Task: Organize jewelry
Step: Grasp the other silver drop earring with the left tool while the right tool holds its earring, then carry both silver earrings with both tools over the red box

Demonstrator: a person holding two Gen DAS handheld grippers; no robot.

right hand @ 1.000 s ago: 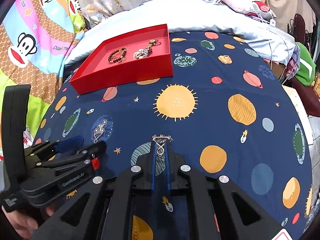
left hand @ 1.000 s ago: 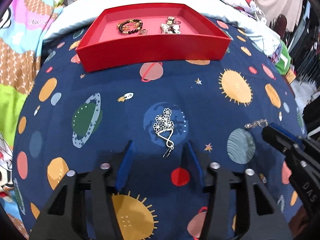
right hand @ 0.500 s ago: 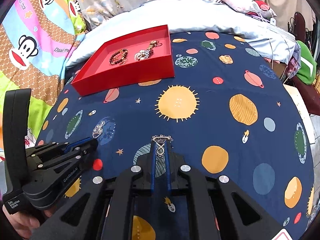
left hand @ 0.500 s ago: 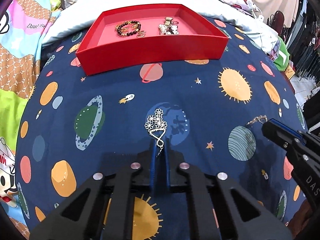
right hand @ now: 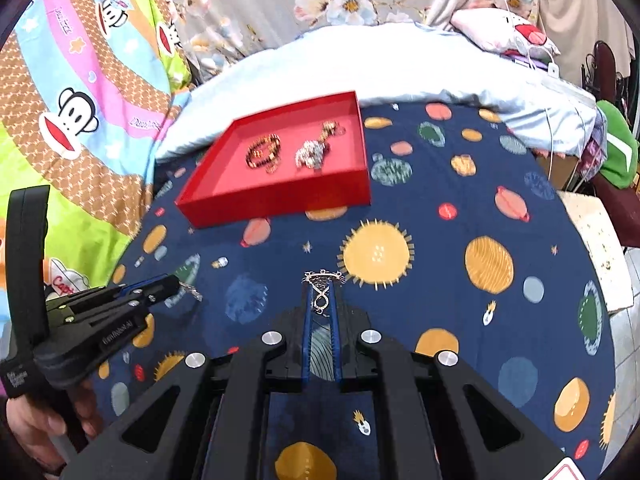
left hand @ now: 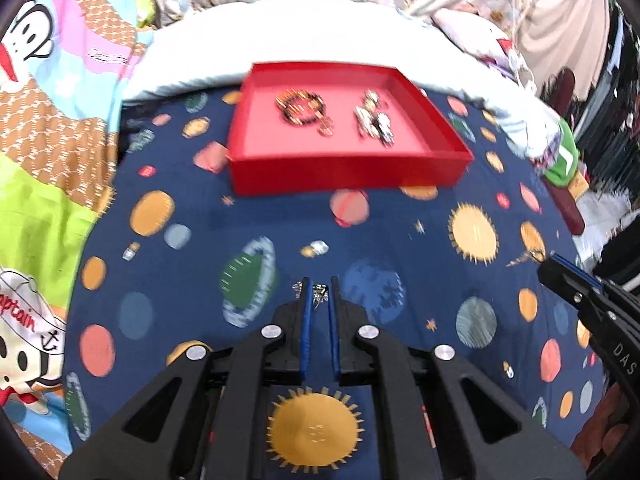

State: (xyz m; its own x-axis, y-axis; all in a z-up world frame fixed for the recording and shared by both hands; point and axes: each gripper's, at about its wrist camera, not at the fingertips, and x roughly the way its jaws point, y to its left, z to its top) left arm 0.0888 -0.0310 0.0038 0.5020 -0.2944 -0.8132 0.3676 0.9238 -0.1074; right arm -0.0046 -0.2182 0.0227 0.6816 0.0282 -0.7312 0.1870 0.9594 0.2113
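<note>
My left gripper [left hand: 319,290] is shut on a silver flower pendant [left hand: 318,293], held above the space-print cloth; it also shows in the right wrist view [right hand: 191,290]. My right gripper [right hand: 321,292] is shut on a silver chain ornament [right hand: 322,280], also lifted; it shows in the left wrist view [left hand: 532,257] at the far right. A red tray [left hand: 344,168] lies ahead, holding a dark bead bracelet [left hand: 301,108] and a pale charm cluster [left hand: 374,120]. In the right wrist view the tray [right hand: 280,200] lies up and to the left.
The navy planet-print cloth [right hand: 440,240] covers a round surface. A white pillow [right hand: 380,64] lies behind the tray. A monkey-print blanket [right hand: 80,100] is on the left. A green item [right hand: 618,152] and clutter sit at the right edge.
My left gripper closed on the flower pendant and lifted it off the cloth toward the tray. My right gripper stayed shut on the chain ornament and rose too.
</note>
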